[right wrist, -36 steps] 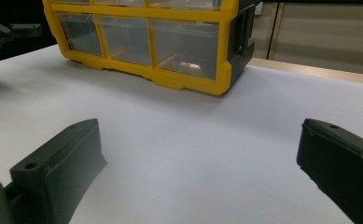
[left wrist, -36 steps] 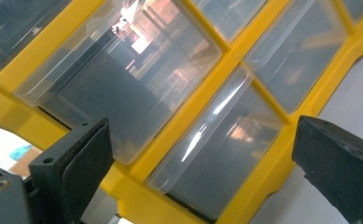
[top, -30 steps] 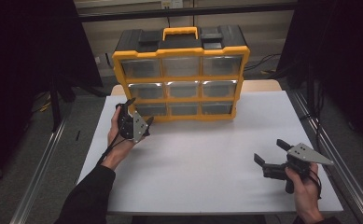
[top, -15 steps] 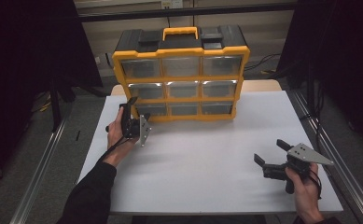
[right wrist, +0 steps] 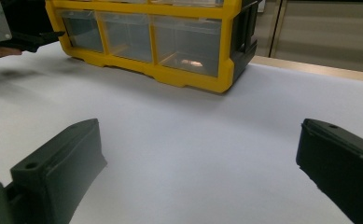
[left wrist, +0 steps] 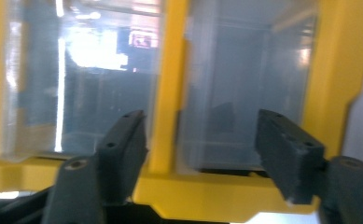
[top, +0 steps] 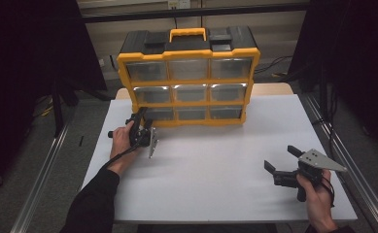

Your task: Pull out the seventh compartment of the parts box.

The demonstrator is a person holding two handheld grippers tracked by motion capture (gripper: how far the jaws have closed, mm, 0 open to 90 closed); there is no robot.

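Left gripper (top: pixel 139 118) at the bottom-left drawer (top: pixel 158 114) of the yellow drawer organizer (top: pixel 189 77), jaws spread.
Rigid, smooth clear plastic, likely light: grip the drawer's front lip. Right gripper (top: pixel 283 163) rests spread, well apart, on the white table (top: pixel 215 165).

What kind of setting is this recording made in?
Probably a lab recording station: a white table framed by metal rails and black curtains, bearing a yellow drawer organizer.
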